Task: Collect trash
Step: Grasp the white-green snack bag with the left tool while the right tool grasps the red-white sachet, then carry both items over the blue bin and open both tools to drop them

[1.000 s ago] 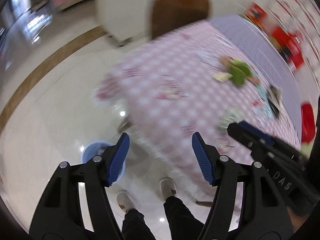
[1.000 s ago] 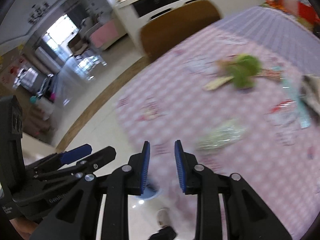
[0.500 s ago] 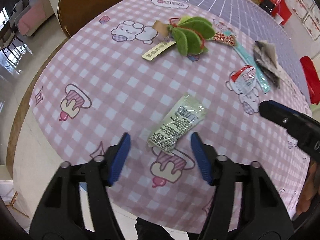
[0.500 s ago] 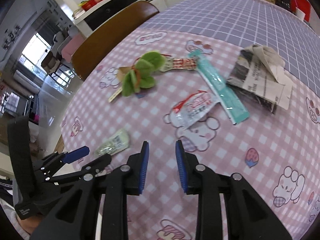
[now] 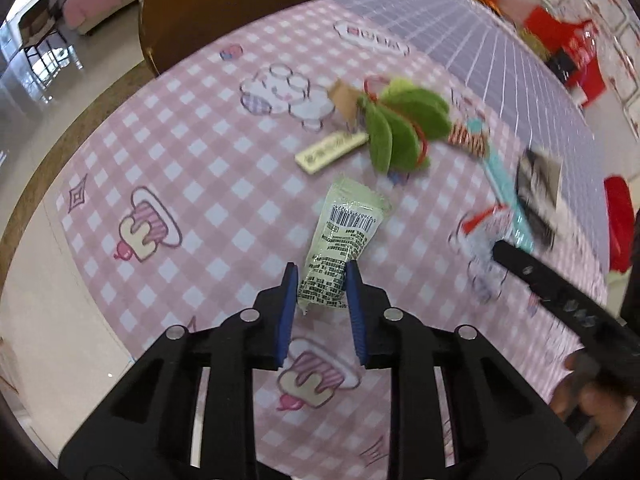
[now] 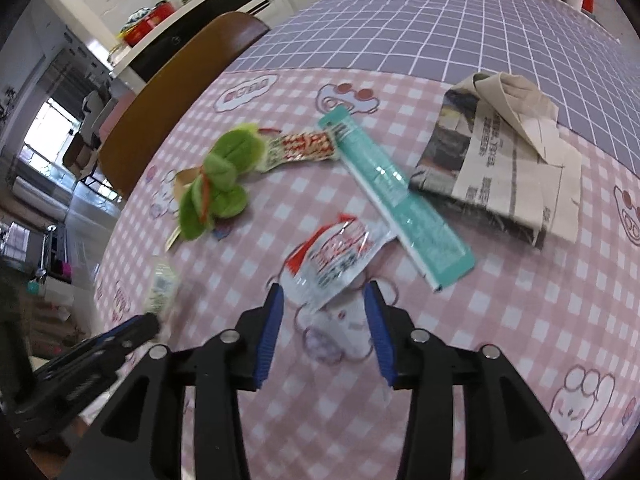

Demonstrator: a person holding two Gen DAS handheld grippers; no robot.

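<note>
A pale green wrapper with a barcode lies on the pink checked tablecloth. My left gripper is closing on its near end, and the blue pads press on both its sides. A red-and-white wrapper lies just ahead of my right gripper. Those jaws are opening, and the wrapper's near corner sits between the tips without touching either pad. The left gripper shows at the lower left of the right wrist view, by the green wrapper.
Further out lie green felt leaves, a patterned candy wrapper, a long teal packet, folded newspaper and a beige label. A brown chair stands at the table's far edge. The table edge and floor are at the left.
Both grippers swung from over the floor onto the table. The left one came down over the green wrapper and narrowed onto it. The right one neared the red-and-white wrapper and widened.
</note>
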